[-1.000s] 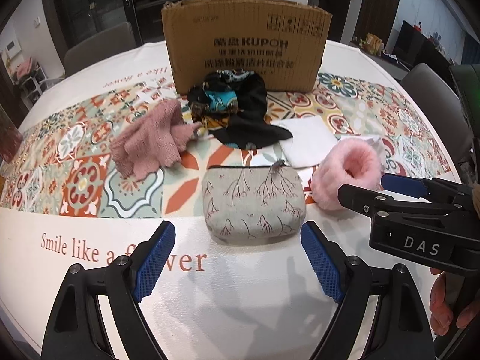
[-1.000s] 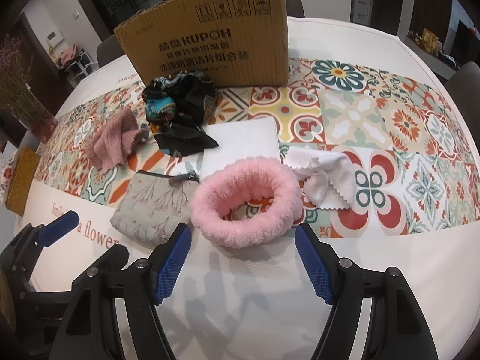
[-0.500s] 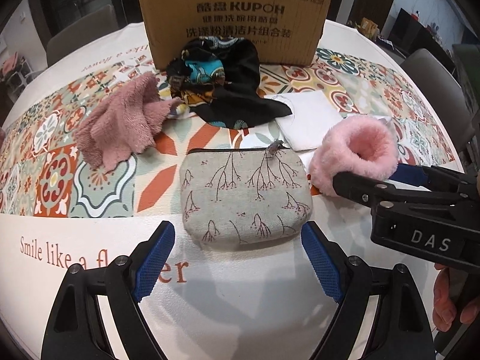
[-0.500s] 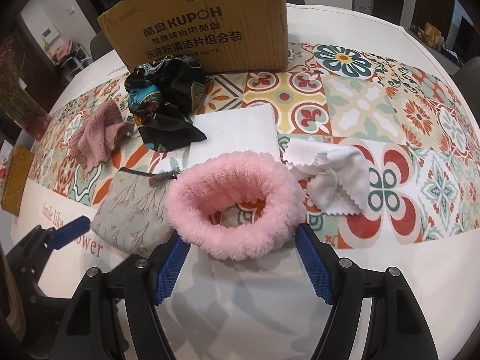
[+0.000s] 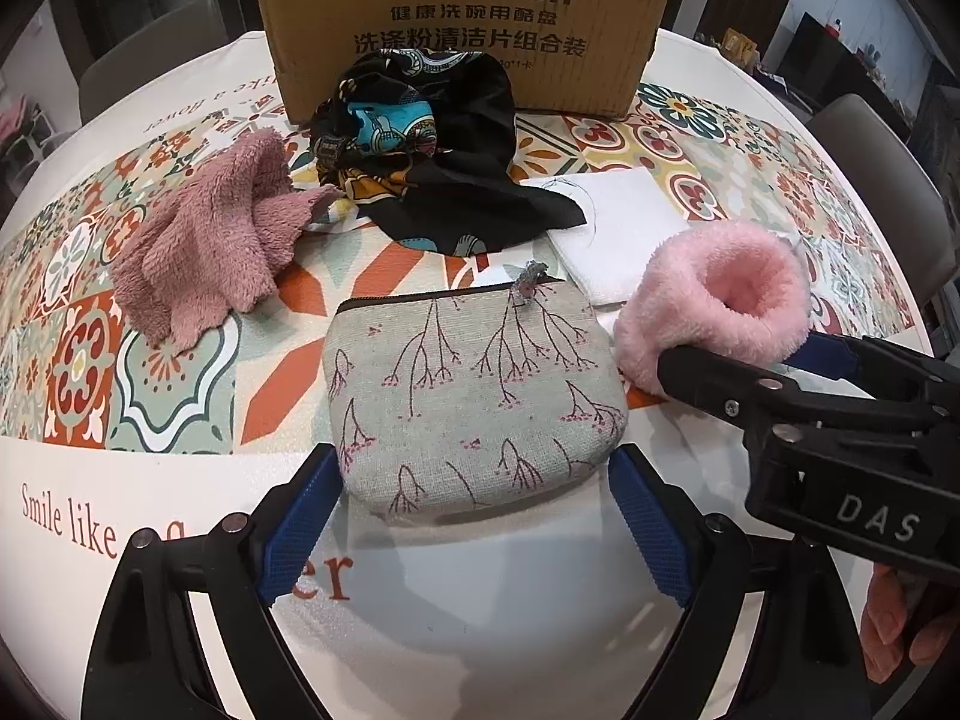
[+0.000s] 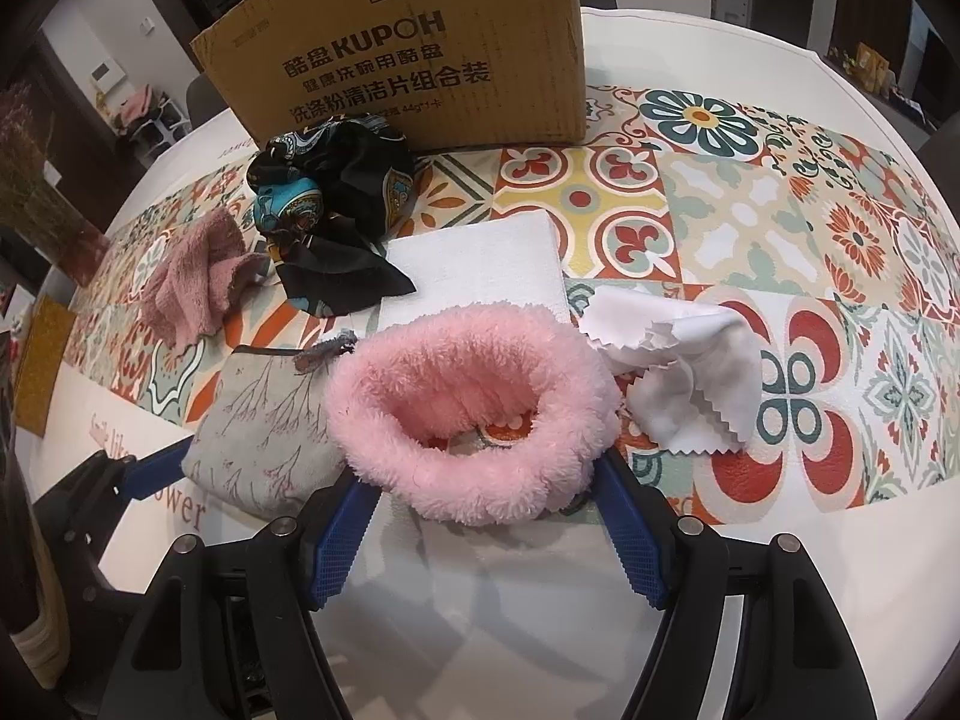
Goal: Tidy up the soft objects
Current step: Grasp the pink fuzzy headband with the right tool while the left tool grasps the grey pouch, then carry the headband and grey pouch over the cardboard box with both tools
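A grey branch-print zip pouch lies flat on the table; my open left gripper has its blue pads on either side of the pouch's near edge. A fluffy pink ring lies to its right; my open right gripper straddles the ring's near rim. The ring also shows in the left wrist view, with the right gripper at it. The pouch also shows in the right wrist view.
A cardboard box stands at the back. In front of it lie a black patterned scarf, a mauve fuzzy cloth, a white folded cloth and a white zigzag-edged cloth. The tablecloth is tile-patterned.
Both grippers have moved forward and down. The pouch now sits between the left pads and the pink ring between the right pads. Both stay open.
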